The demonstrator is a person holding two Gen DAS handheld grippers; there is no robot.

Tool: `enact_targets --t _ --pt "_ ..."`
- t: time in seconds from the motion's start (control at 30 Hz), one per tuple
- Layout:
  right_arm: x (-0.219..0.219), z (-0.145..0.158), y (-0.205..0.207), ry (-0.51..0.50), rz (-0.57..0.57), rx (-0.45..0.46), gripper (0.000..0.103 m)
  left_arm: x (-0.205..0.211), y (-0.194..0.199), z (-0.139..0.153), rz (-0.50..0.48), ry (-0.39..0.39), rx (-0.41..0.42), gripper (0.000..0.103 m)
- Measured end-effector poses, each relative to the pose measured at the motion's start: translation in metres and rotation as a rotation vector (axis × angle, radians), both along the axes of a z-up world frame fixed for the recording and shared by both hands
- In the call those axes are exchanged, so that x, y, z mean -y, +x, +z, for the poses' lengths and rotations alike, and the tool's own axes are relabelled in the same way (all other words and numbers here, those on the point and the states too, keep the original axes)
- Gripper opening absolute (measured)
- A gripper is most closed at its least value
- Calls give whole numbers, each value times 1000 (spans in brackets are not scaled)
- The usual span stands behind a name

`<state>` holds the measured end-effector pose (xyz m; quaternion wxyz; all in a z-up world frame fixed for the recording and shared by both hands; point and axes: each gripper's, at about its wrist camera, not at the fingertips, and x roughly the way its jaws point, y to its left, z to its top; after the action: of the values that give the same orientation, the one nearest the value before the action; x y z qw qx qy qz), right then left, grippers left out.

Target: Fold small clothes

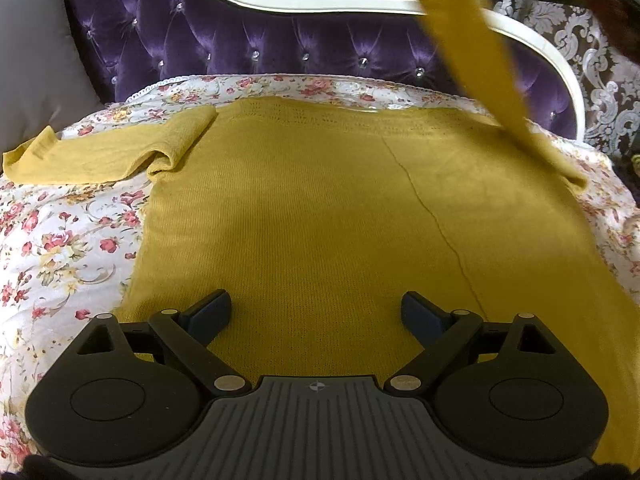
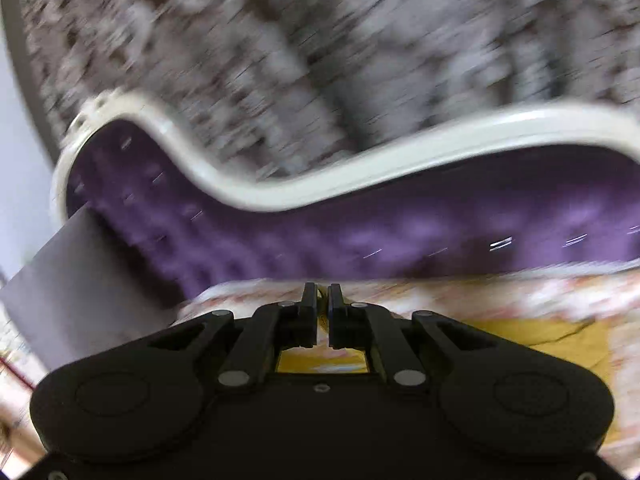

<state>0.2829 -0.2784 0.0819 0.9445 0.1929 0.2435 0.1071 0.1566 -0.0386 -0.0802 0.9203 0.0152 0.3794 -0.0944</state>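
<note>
only the left wrist view shows the whole mustard yellow knit sweater (image 1: 320, 200): it lies spread flat on the floral bedspread (image 1: 60, 240) of the bed, body smooth apart from one thin crease running down its right half. its one sleeve (image 1: 100, 152) lies out flat to the left on the bedspread, a little rumpled where it meets the body. the other sleeve (image 1: 480, 56) rises from the sweater's far right corner up toward the top right of the frame, blurred, where a dark shape holds it. the left tongs (image 1: 316, 312) hang over the near part of the sweater with fingers spread wide and nothing between them.

the right wrist view is heavily blurred and looks mostly at the purple tufted headboard (image 2: 400, 232) with its white curved frame, and patterned wallpaper (image 2: 320, 40) above. here the right tongs (image 2: 322, 300) are drawn nearly together, pinching a thin strip of yellow fabric between the fingertips. a patch of the sweater (image 2: 560, 340) shows below to the right on the bedspread (image 2: 480, 296). a grey pillow (image 1: 32, 60) leans at the left by the headboard (image 1: 240, 40).
</note>
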Motion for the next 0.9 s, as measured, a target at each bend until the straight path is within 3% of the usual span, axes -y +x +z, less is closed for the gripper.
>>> enact_targets --t 0.13,0.17,0.2,0.27,0.3,0.4,0.5,0.63,0.83,0.9 --pt "-65 -44 27 27 119 -68 10 -2 0 1 -1 -14 1 92" --pt "-79 -58 30 24 152 -86 12 -3 0 1 -1 -18 1 92" --pt "-89 -70 33 33 188 -104 22 -4 0 1 -2 -22 1 92" --pt "-95 -90 26 61 221 -134 23 -6 0 1 -4 -29 1 92" --pt "-95 -97 22 55 219 -135 26 -7 -1 2 -6 -36 2 92" --pt "-82 -106 2 3 171 -109 50 -12 2 5 -14 -59 -9 92" --pt "-60 -114 -21 -86 96 -123 51 -13 8 12 -42 -57 -38 90" --pt "-36 -127 -59 -268 11 -132 52 -21 25 30 -59 -111 -39 85" --pt "-24 -150 -91 -303 -44 -152 52 -13 82 48 -70 -108 9 83" --pt "-28 -156 -98 -344 -53 -143 53 -3 99 45 -95 -86 13 74"
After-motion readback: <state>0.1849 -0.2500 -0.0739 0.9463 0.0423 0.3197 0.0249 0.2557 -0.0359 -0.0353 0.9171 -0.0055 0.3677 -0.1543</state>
